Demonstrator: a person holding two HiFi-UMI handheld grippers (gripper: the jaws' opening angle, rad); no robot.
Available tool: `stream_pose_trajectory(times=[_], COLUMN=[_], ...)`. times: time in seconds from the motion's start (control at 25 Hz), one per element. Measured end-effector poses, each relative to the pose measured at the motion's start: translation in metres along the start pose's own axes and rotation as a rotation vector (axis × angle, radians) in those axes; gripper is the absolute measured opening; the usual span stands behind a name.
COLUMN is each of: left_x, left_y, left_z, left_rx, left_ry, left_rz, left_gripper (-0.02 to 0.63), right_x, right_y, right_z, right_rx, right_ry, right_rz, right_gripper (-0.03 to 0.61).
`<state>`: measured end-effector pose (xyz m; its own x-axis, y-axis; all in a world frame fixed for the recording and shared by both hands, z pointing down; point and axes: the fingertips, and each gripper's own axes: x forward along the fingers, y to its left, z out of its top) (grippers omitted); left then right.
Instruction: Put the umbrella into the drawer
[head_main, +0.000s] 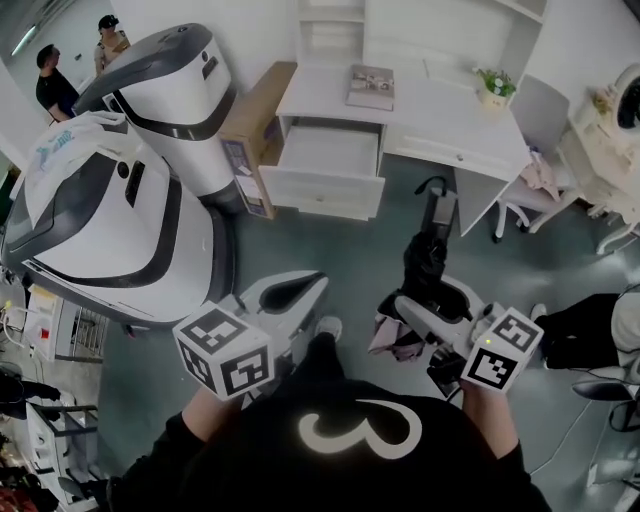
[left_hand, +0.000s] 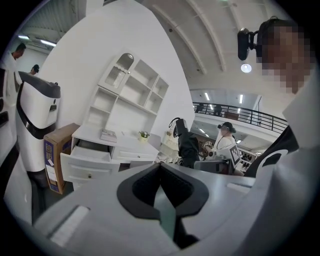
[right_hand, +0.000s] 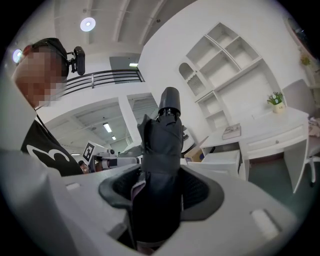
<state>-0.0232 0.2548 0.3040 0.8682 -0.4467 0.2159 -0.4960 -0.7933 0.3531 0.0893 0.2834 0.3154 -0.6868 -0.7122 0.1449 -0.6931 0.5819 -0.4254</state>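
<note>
A black folded umbrella (head_main: 425, 262) stands between the pads of my right gripper (head_main: 440, 305), which is shut on it. In the right gripper view the umbrella (right_hand: 160, 150) rises upright out of the right gripper (right_hand: 159, 195), its round tip on top and a pink fabric edge low down. My left gripper (head_main: 297, 288) is beside it at the left, shut and holding nothing; the left gripper (left_hand: 161, 172) shows its dark pads meeting. The white desk's drawer (head_main: 320, 190) is pulled open ahead of both grippers, and its inside looks bare. The drawer (left_hand: 85, 160) also shows in the left gripper view.
The white desk (head_main: 440, 115) carries a book (head_main: 371, 86) and a small potted plant (head_main: 494, 85). A cardboard box (head_main: 255, 140) leans left of the drawer, next to a large white-and-grey machine (head_main: 110, 220). A chair (head_main: 540, 190) stands at the right. Dark green floor lies between me and the desk.
</note>
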Motion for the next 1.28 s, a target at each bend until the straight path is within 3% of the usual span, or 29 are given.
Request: stream_pose_trajectory(times=[0.32, 0.64, 0.8, 1.28], left_x=[0.055, 0.086, 0.102, 0.117], left_y=[0.132, 0.229, 0.251, 0.267], left_z=[0.040, 0.086, 0.099, 0.127], left_rx=[-0.076, -0.093, -0.078, -0.042], left_ry=[0.009, 0.019, 0.020, 0.005], left_rz=[0.047, 0.056, 0.040, 0.042], left_gripper=[0.009, 0.009, 0.009, 0.009], right_x=[0.112, 0.196, 0.221, 0.233], right_y=[-0.078, -0.127, -0.142, -0.163], right_z=[0.030, 0.067, 0.083, 0.111], right_rx=[0.042, 0.056, 0.019, -0.024], right_ry=[0.069, 0.109, 0.111, 0.105], right_rz=[-0.019, -0.049, -0.065, -0.075], right_gripper=[0.232, 0.232, 0.232, 0.232])
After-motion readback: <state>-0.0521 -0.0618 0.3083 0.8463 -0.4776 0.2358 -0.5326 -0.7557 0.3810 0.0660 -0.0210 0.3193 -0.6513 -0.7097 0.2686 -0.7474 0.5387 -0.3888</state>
